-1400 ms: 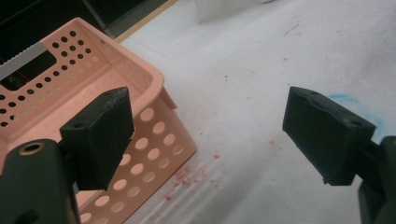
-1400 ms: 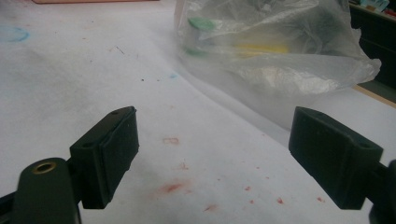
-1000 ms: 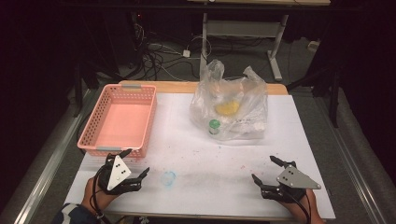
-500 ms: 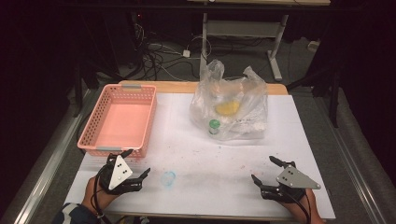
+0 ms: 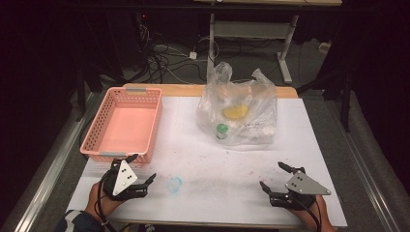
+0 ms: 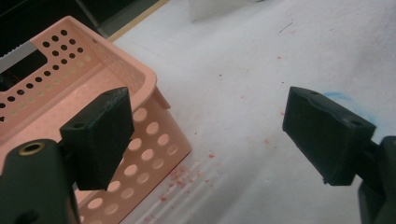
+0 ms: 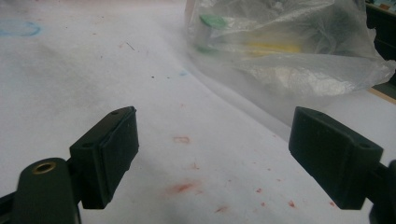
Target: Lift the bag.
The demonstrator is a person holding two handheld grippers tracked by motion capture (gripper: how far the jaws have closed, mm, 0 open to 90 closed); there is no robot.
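Both grippers unchanged since the earlier frames, so work not begun; left gripper jaws apart beside basket; right gripper jaws apart, bag ahead.

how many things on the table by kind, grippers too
pink basket: 1
clear plastic bag: 1
items visible inside the bag, green-capped container and yellow thing: 2
open grippers, left gripper and right gripper: 2
total: 6

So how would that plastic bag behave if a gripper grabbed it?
The bag looks thin and crumpled, so probably floppy. Loose items inside, such as the green-capped bottle, would likely shift and sag. Its film seems slippery.
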